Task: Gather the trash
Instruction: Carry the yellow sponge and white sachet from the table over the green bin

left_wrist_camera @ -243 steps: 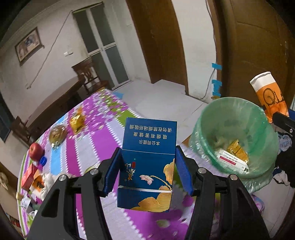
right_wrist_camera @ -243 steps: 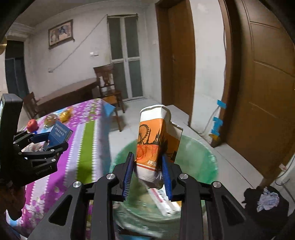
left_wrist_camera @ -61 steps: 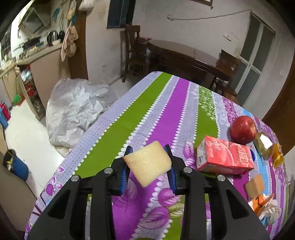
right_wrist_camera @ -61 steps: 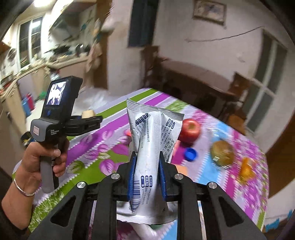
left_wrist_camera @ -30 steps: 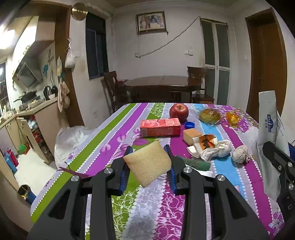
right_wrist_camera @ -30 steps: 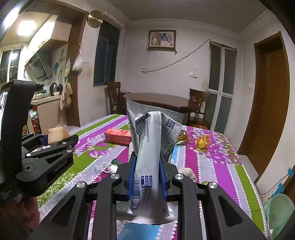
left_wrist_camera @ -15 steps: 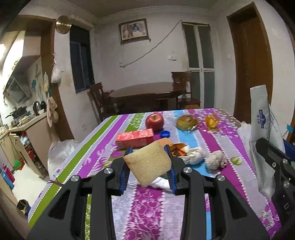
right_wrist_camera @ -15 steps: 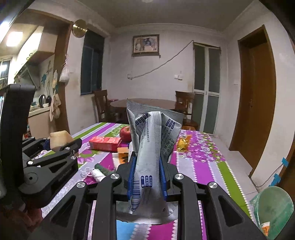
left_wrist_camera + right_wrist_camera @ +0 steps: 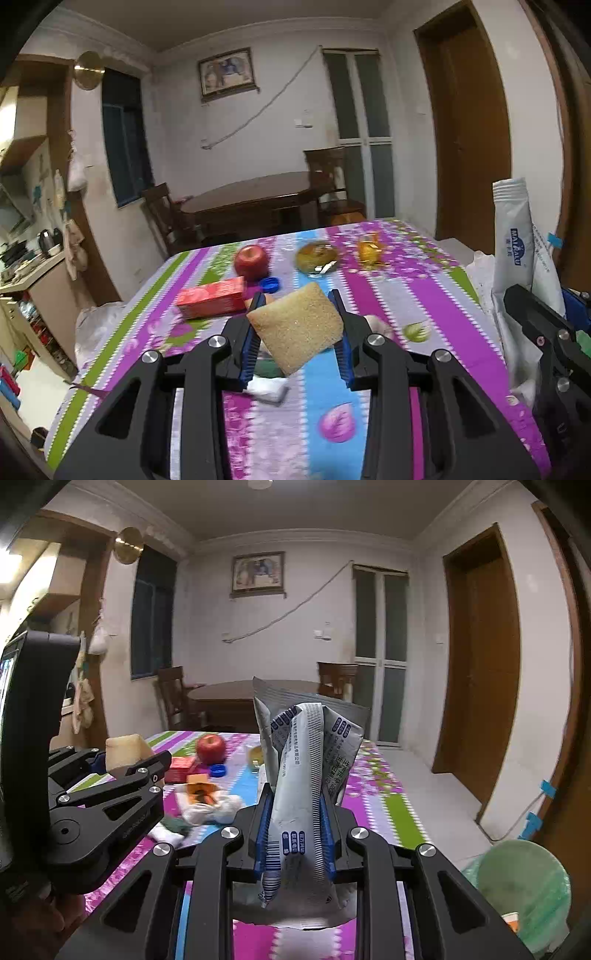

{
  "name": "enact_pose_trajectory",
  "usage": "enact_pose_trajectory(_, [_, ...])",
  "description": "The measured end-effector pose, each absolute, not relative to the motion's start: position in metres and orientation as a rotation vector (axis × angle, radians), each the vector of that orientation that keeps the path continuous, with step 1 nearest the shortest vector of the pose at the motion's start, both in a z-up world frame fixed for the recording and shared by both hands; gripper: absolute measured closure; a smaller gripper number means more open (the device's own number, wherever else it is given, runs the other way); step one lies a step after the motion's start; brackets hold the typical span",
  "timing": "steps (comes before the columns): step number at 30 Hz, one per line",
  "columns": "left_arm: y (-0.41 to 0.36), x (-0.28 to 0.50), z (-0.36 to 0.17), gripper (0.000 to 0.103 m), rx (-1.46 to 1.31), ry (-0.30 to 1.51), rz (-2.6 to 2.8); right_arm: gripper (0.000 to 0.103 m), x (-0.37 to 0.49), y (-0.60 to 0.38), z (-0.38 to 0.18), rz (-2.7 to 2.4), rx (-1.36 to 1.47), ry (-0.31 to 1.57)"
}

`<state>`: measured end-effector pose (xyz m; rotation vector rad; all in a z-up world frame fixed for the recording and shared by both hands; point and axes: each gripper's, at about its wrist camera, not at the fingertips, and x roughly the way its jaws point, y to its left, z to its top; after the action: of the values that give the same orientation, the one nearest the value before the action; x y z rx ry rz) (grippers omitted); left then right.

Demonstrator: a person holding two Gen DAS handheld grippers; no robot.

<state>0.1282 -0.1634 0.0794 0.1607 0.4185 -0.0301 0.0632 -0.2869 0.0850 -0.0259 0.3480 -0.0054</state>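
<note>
The left gripper (image 9: pixel 297 334) jaws are clamping a sponge (image 9: pixel 295 330), the right gripper (image 9: pixel 295 834) jaws a grey wrapper (image 9: pixel 304 775), above the counter (image 9: pixel 424 295) edge beside open floor (image 9: pixel 436 786).

Green bin (image 9: pixel 524 890) cut off, lower right.

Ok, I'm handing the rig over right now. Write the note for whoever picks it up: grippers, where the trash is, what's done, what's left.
Left gripper: shut on the tan sponge piece, held above the table.
Right gripper: shut on the crumpled grey wrapper.
Green-lined bin: on the floor to the right, off the table's edge; some trash already inside.
Done: both pieces picked up.
Left: drop both in the bin. On the table remain a red carton, blue bottle cap, white wads and an orange scrap. The apple looks whole, probably not trash.
</note>
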Motion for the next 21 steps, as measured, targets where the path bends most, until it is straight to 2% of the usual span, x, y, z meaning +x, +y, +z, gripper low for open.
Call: enact_pose_trajectory(21, [-0.304,0.117,0.070,0.070,0.248,0.407,-0.282,0.078,0.005,-0.430,0.071,-0.277,0.060,0.336])
